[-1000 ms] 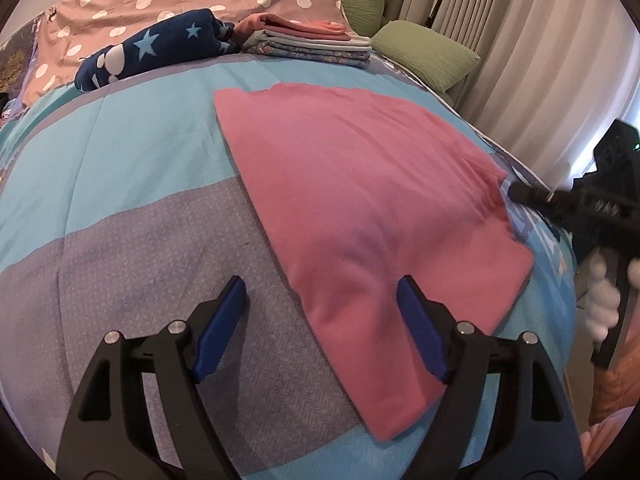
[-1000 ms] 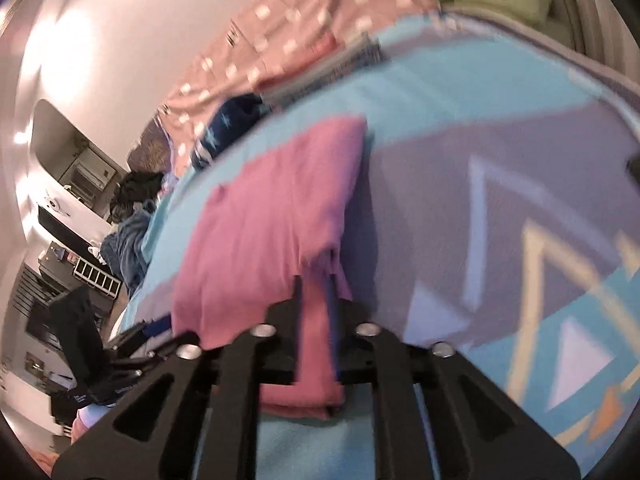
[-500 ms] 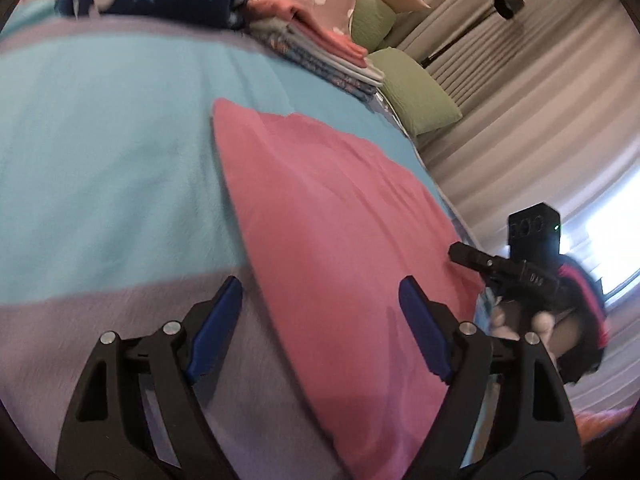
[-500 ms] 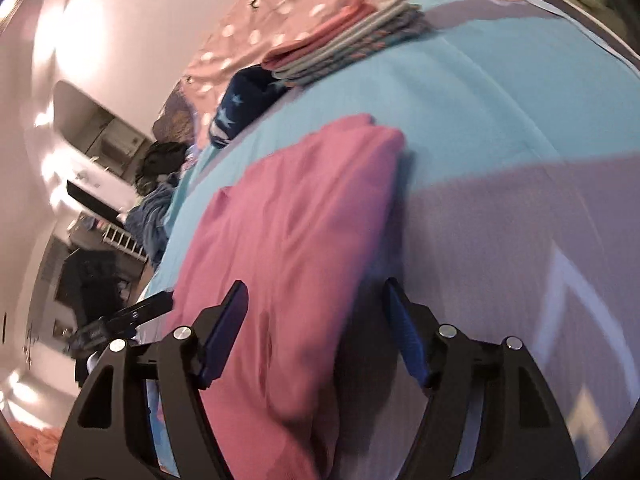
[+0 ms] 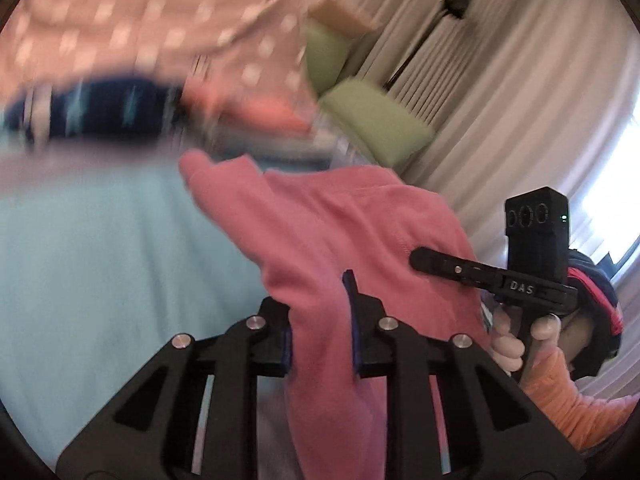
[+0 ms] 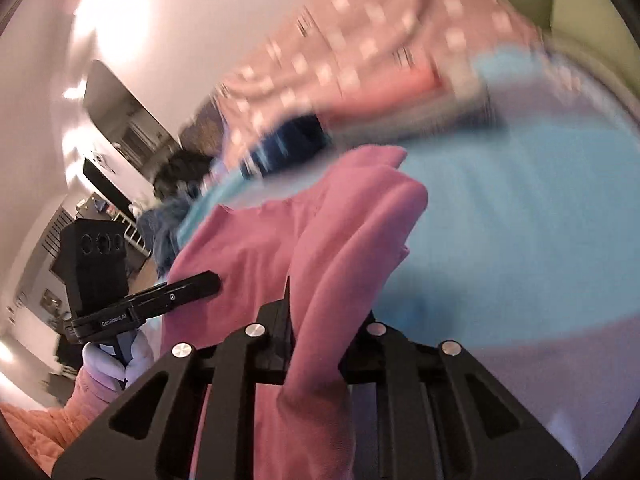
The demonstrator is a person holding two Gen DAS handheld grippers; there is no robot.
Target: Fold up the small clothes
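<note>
A pink garment (image 5: 332, 224) is lifted off the blue bedspread (image 5: 100, 248), bunched between both grippers. My left gripper (image 5: 320, 320) is shut on its near edge, cloth hanging down between the blue pads. My right gripper (image 6: 316, 320) is shut on the opposite edge of the same garment (image 6: 304, 240). The right gripper also shows in the left wrist view (image 5: 418, 258), and the left gripper in the right wrist view (image 6: 214, 280). Both hold the cloth above the bed, close together.
A stack of folded clothes (image 5: 260, 116) and a navy star-print bundle (image 5: 92, 116) lie at the far side of the bed, blurred. Green pillows (image 5: 376, 124) and curtains (image 5: 520, 100) are at the right. A polka-dot pink blanket (image 6: 360, 52) lies behind.
Both grippers were open over the flat garment half a second ago. Now both have shut on its edges and raised it, moving toward the far side of the bed.
</note>
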